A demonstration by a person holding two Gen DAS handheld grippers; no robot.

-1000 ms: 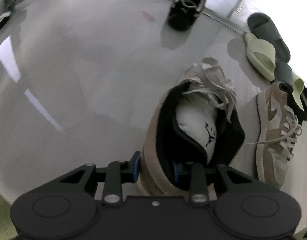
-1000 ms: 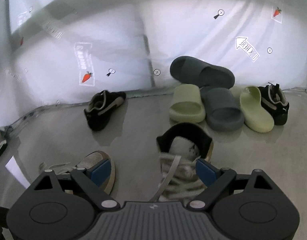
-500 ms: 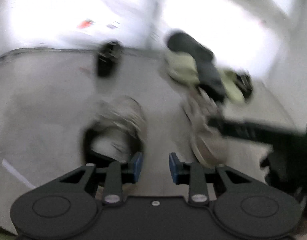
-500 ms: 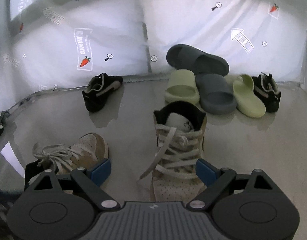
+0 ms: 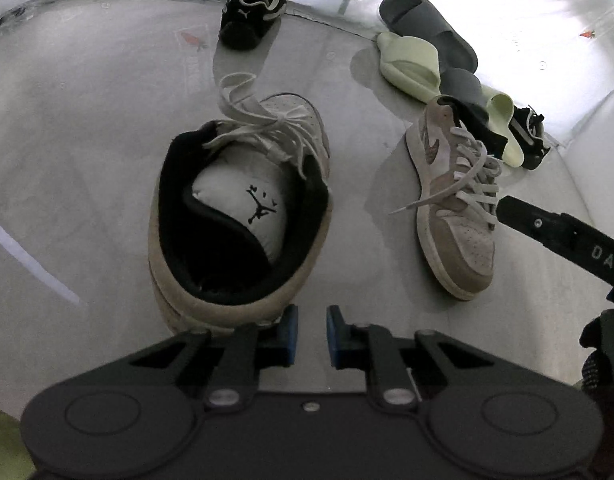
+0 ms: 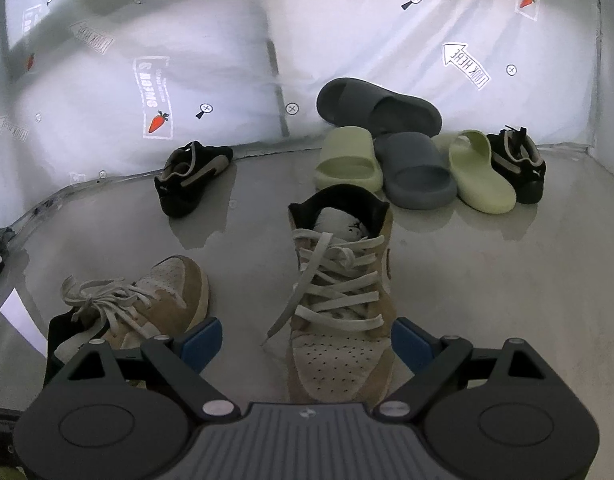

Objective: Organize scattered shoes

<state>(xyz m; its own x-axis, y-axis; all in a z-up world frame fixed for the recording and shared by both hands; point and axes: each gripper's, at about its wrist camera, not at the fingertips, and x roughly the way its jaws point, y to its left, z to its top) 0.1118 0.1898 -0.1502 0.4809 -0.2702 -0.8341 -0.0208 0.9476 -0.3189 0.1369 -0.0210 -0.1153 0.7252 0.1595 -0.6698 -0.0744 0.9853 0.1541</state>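
Note:
Two tan-and-white laced sneakers stand on the grey floor. The near one has its black-lined heel just left of my left gripper, which is shut to a narrow gap with nothing in it. The right wrist view shows this sneaker at lower left, toe pointing right. The other sneaker points its toe at me, and my right gripper stands open with one finger on each side of the toe, not touching it. In the left wrist view this sneaker lies to the right, with the right gripper's black finger beside it.
A black sneaker sits by the white printed sheet wall. Further right is a cluster of two grey slides, two pale green slides and another black sneaker. A white paper strip lies at far left.
My left gripper has let go of the near sneaker's heel collar, drawn back to its right and narrowed its jaws. The right gripper has pulled back slightly, still open around the other sneaker.

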